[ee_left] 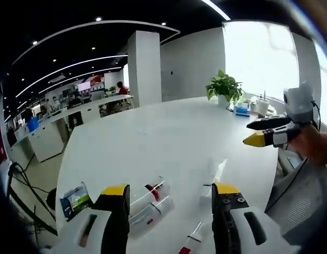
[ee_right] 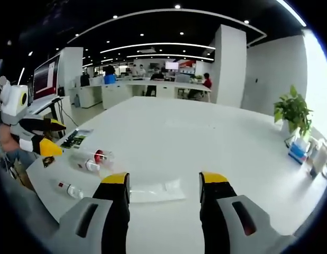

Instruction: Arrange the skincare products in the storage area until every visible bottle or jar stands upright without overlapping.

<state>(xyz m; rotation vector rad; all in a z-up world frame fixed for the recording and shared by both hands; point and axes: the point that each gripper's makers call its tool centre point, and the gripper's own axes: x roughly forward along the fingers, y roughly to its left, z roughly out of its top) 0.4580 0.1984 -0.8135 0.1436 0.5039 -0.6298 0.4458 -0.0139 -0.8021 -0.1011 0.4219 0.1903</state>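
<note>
Both tongs, left (ee_left: 169,198) and right (ee_right: 163,185), hover spread and empty; next, grasp the toppled bottles (ee_right: 92,160) at nine o'clock on the table (ee_right: 195,143).

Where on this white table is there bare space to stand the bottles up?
The broad middle of the white table, from the lying clear bottles out to the potted plant, is bare. It is crowded at the near edge: bottles, a flat clear packet and a small printed box.
</note>
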